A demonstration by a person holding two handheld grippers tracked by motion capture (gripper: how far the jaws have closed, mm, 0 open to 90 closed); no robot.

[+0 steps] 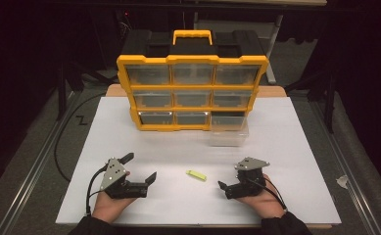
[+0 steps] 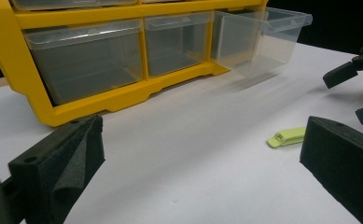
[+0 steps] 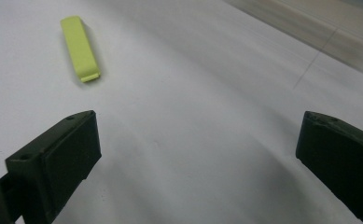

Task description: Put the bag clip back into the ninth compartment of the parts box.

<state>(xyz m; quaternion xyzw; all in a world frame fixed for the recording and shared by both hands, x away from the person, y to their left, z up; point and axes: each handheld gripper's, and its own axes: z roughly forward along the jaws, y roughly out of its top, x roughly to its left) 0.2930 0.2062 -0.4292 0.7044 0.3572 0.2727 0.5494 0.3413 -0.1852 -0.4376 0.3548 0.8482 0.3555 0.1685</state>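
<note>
Both tools rest wide apart-jawed and empty on the white surface [image 1: 286,132], the green clip [image 1: 196,175] between the left tool [image 1: 140,169] and the right tool [image 1: 222,188]. The left gripper view shows a clear drawer [image 2: 258,39] pulled out of the yellow organizer [image 2: 123,95] ahead of that tool. No writing is readable.

High view: fixed above the person's edge of the counter [image 1: 296,147], looking forward and down; far enough back to take in the whole white top, the yellow drawer cabinet [image 1: 192,93] at its far side and both hands at the bottom.
Left gripper view: rides low on the left claw [image 2: 198,158], just above the counter, facing across toward the cabinet's bottom row and the pulled-out clear drawer [image 2: 263,39]; the other claw [image 2: 352,70] shows at its right edge.
Right gripper view: rides on the right claw [image 3: 198,154], tilted down, very near the white surface.
Shared ground: all three catch the lime-green clip [image 1: 196,175] [image 2: 286,136] [image 3: 80,48] lying between the two hands.
</note>
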